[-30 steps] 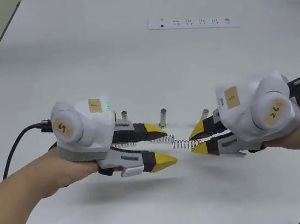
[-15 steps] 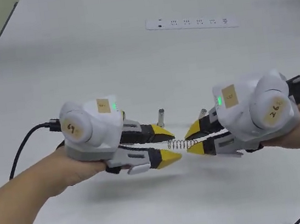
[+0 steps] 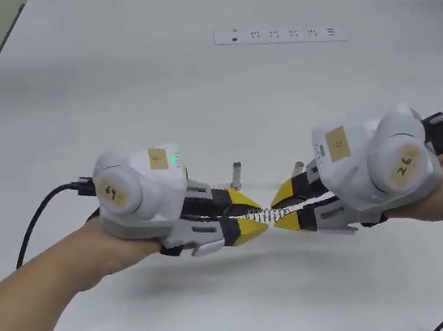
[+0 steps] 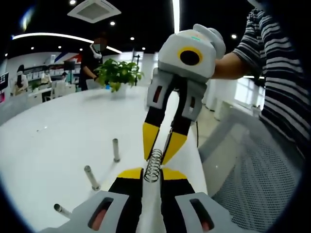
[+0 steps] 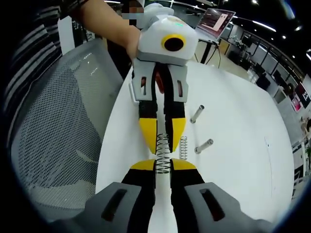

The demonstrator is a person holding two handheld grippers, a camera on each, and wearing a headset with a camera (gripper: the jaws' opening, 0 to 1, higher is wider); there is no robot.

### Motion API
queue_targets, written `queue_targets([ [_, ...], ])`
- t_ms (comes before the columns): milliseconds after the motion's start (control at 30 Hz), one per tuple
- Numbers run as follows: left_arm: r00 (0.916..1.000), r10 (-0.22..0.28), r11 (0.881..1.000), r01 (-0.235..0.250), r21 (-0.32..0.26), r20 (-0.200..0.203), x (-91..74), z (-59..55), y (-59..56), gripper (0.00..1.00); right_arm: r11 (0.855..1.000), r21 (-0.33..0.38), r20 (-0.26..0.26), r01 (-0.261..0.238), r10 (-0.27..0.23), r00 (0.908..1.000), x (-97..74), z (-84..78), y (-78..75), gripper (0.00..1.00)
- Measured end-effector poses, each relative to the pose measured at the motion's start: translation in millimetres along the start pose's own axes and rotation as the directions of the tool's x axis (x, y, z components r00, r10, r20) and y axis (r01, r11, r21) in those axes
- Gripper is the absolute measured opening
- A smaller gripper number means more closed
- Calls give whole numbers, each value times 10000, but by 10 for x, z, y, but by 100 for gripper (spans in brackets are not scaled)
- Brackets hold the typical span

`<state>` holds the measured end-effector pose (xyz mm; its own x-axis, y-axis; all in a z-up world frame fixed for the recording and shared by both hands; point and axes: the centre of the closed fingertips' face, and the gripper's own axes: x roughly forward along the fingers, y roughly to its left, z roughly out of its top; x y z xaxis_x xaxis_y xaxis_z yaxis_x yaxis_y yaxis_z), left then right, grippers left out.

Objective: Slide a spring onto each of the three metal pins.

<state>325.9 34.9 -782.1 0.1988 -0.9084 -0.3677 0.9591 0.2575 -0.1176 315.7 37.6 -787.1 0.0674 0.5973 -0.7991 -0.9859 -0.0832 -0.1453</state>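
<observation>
One spring (image 3: 270, 215), ends pinched in left gripper (image 3: 259, 214) and right gripper (image 3: 279, 212) fingers (image 3: 289, 222)

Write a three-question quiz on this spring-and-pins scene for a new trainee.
1. Multiple choice: the spring is gripped by A) the left tongs alone, B) the right tongs alone, C) both, one at each end.
2. Count: how many metal pins stand on the table in the left gripper view?
3. True or false: the gripped spring is already threaded on a pin.

Key: 1 C. 2 three. 3 false; it hangs in the air between the two tongs.
</observation>
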Motion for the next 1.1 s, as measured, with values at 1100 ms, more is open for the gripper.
queue_targets([
  [1100, 9987, -513, 9979, 515, 400, -47, -40, 74, -62, 2, 9999, -64, 241, -129, 130, 9996, -32, 13, 34, 8],
])
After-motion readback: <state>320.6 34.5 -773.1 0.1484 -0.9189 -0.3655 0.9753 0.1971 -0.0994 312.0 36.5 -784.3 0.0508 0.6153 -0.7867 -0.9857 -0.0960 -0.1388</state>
